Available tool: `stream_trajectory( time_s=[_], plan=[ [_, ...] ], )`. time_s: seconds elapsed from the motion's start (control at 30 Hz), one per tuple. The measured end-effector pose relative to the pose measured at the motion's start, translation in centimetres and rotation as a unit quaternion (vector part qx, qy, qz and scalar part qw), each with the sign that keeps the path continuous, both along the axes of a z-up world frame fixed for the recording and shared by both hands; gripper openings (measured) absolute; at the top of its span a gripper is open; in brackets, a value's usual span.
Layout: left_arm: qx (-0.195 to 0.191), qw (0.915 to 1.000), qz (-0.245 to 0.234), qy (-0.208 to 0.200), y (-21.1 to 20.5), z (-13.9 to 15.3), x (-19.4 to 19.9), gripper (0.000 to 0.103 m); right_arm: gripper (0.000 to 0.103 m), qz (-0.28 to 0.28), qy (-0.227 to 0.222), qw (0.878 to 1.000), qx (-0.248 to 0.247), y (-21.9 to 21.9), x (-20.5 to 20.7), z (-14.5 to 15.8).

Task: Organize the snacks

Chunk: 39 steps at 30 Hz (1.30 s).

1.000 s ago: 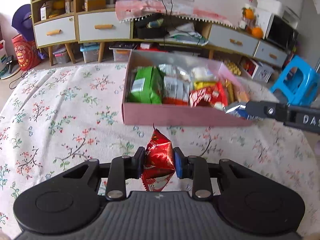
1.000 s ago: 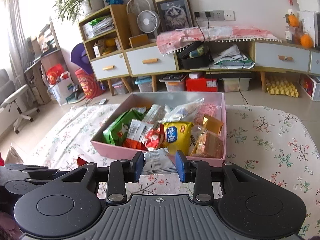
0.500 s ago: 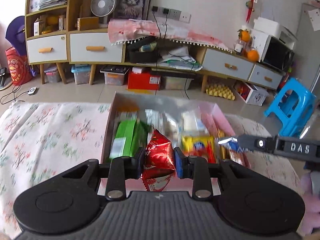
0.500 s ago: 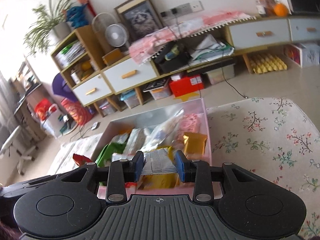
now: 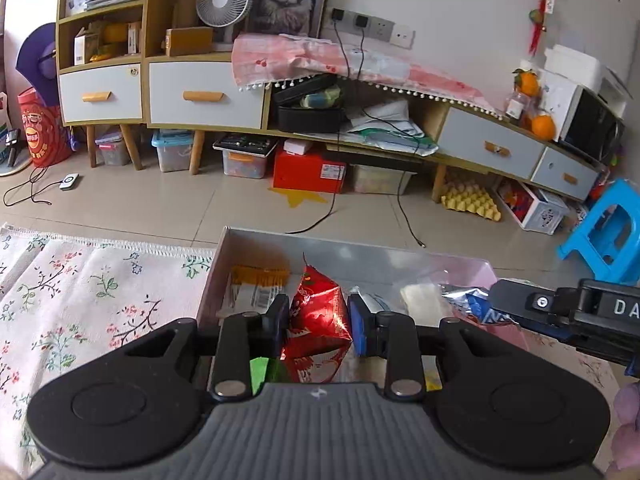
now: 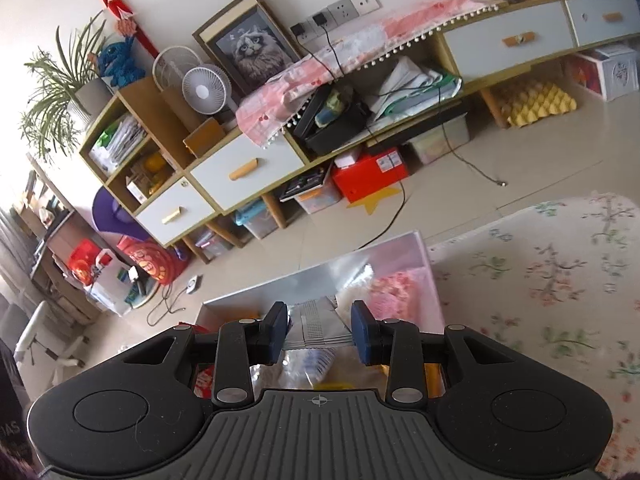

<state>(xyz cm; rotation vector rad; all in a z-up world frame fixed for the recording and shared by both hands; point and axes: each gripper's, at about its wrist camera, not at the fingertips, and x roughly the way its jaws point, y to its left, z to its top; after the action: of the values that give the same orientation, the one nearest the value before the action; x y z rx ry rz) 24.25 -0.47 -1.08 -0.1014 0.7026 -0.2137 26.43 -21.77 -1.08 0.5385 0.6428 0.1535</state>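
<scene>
Left gripper [image 5: 319, 323]: clamps red packet [image 5: 318, 322] over box [image 5: 400, 250].
Right gripper [image 6: 320, 332]: clamps silver packet [image 6: 318, 322] over box.

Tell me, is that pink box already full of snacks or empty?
Partly filled: packets lie inside the pink box, while a stretch of its silver inner wall shows bare behind them. How deep they are piled, I cannot tell.

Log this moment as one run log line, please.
left gripper: shut on red snack packet | right gripper: shut on silver snack packet | both over pink box | release: not yet
</scene>
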Motion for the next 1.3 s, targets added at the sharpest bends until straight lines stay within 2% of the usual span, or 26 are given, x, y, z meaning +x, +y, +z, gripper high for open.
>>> stream_trajectory(
  time_s=[0.13, 0.2, 0.3, 0.5, 0.57, 0.83, 0.97, 1.03, 1.17, 1.3],
  plan=[
    [0.0, 1.0, -0.006, -0.006, 0.1, -0.1, 0.1, 0.03, 0.038, 0.008, 0.001, 1.0, -0.007, 1.3, 1.1, -0.3],
    [0.002, 0.9999, -0.006, -0.012, 0.2, 0.0, 0.1, 0.034, 0.038, 0.008, -0.002, 1.0, 0.0, 1.5, 1.4, -0.3],
    [0.006, 0.9999, -0.007, -0.013, 0.2, 0.1, 0.1, 0.042, 0.05, 0.005, 0.005, 1.0, 0.014, 1.5, 1.6, -0.3],
    [0.012, 0.9999, -0.006, -0.008, 0.5, 0.5, -0.4, 0.055, 0.053, 0.004, 0.01, 1.0, -0.002, 1.0, 0.6, 0.2],
    [0.01, 0.9999, -0.006, -0.006, 0.6, 0.8, -0.8, 0.058, 0.055, 0.004, 0.012, 1.0, -0.007, 0.8, -0.1, 0.5],
    [0.024, 0.9996, -0.016, -0.007, 1.0, 2.0, -3.5, 0.077, 0.074, 0.006, 0.005, 1.0, -0.028, 0.4, -3.4, 2.3],
    [0.025, 0.9994, -0.022, -0.002, 1.4, 2.6, -4.9, 0.087, 0.076, 0.015, 0.002, 0.999, -0.039, 0.7, -5.4, 3.4],
    [0.026, 0.9994, -0.024, 0.001, 1.5, 2.9, -5.7, 0.091, 0.085, 0.019, 0.003, 0.999, -0.049, 0.9, -6.3, 3.8],
    [0.036, 0.9991, -0.022, 0.002, 1.7, 3.3, -7.3, 0.101, 0.087, 0.023, 0.005, 0.998, -0.065, 1.2, -8.3, 4.4],
    [0.047, 0.9987, -0.016, 0.015, 1.8, 3.5, -8.9, 0.102, 0.089, 0.024, 0.02, 0.997, -0.072, 1.2, -10.2, 4.4]
  ],
)
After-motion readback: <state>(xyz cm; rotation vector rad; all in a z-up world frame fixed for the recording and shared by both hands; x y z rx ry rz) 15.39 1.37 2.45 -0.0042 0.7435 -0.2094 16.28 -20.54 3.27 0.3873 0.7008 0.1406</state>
